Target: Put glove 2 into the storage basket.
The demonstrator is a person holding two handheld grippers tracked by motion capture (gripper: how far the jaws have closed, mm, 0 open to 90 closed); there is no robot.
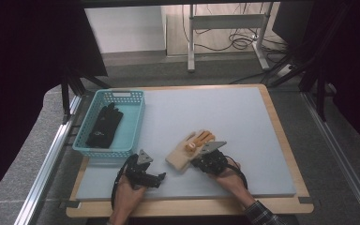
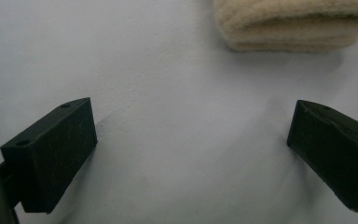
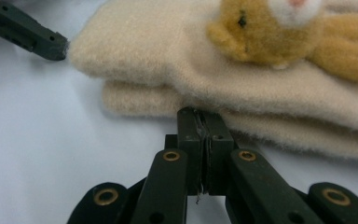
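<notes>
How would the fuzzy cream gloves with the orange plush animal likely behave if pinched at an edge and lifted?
The stacked fuzzy cream gloves look soft and thick, so they would probably droop. The fleecy nap should resist slipping. The lower layer might stay behind on the pale mat.

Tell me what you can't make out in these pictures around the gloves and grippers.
- Cream gloves: right gripper view, top and right edges cut them off.
- Right gripper: tips meet the cuff; fabric pinched or not, unclear.
- Black glove: high view, too small for detail.
- Basket: front wall hides its floor.
</notes>
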